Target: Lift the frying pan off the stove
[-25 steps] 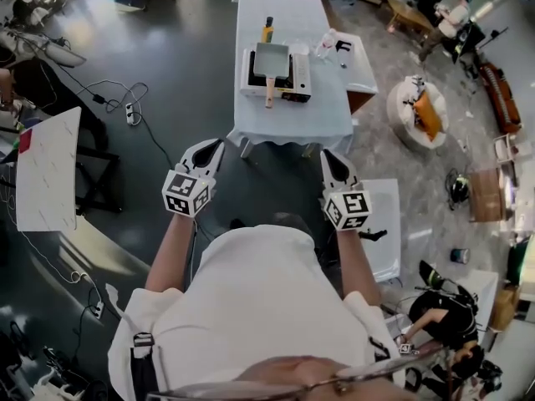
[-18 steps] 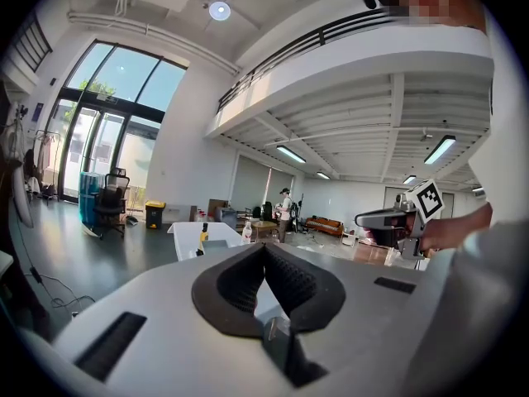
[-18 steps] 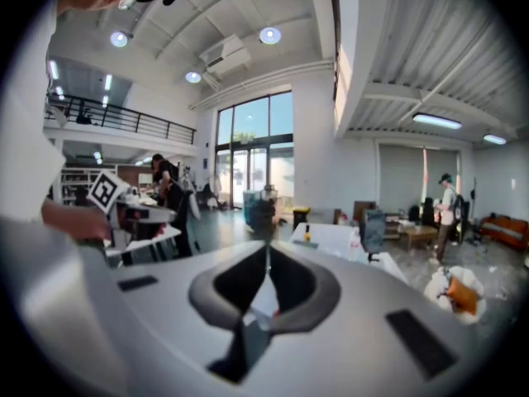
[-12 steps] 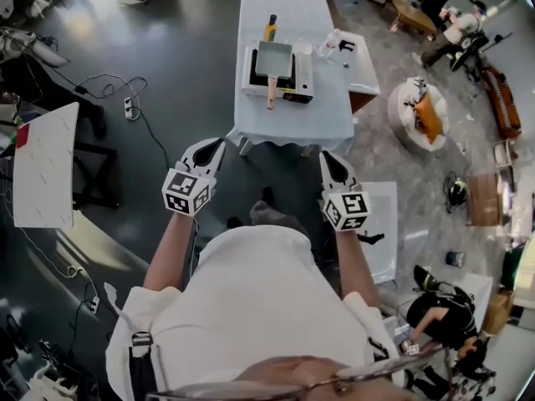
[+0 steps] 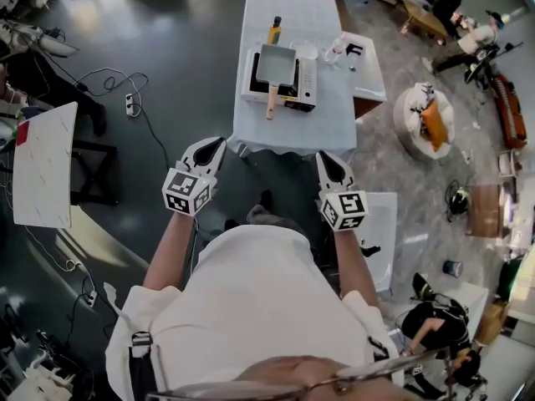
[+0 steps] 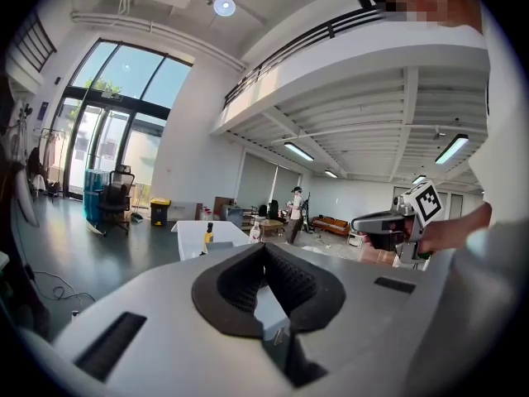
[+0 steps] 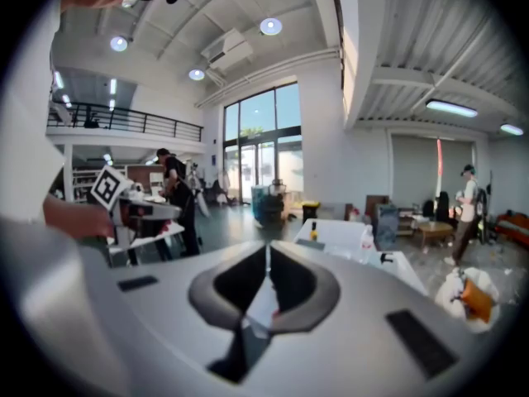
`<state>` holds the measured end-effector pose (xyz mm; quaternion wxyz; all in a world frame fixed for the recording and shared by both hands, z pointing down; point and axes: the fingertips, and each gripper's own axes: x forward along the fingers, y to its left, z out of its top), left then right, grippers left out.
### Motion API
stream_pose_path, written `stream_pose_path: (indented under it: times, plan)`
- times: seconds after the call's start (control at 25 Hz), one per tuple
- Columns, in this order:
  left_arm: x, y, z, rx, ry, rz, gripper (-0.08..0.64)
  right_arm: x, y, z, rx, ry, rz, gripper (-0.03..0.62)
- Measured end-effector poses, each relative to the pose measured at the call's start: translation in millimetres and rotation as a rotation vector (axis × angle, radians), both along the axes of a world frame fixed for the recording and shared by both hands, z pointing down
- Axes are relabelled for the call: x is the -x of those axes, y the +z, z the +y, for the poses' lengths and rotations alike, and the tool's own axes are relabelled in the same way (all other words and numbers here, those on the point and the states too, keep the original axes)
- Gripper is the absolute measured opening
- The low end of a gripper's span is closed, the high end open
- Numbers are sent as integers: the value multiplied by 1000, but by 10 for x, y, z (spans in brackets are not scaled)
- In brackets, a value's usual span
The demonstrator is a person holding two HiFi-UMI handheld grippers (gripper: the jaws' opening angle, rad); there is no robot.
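A square grey frying pan with a wooden handle rests on a white portable stove on a white-clothed table ahead of me. My left gripper and right gripper are held in front of my chest, well short of the table's near edge. Both are shut with nothing between the fingers. In the left gripper view the jaws meet, and the table is far off. The right gripper view shows its jaws shut too, with the table in the distance.
A yellow bottle and a clear bottle stand on the table behind the stove. A lower white side table adjoins it on the right. A white board stands at left and cables trail on the dark floor.
The view has crept forward, so the table and pan sit slightly lower and to the right in the head view. Both grippers have stayed shut at chest height.
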<state>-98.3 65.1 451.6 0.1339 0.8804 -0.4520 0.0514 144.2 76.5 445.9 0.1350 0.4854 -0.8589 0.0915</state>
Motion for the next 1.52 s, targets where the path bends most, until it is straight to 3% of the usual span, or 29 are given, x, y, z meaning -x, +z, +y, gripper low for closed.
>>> stream_pose_path:
  times: [0.76,1.12,1.52]
  plan:
    - [-460,70,-1095,24,-56,-5,31,-239,206,-1292,30,-119,-22,35]
    - [-703,163,-1287,42,-87,2,31,-345,365,-1565,64,-187,-30,35]
    - [-721,276,-1404,88,-83,4,30,-194,491,-1707,108,-234,-35,35]
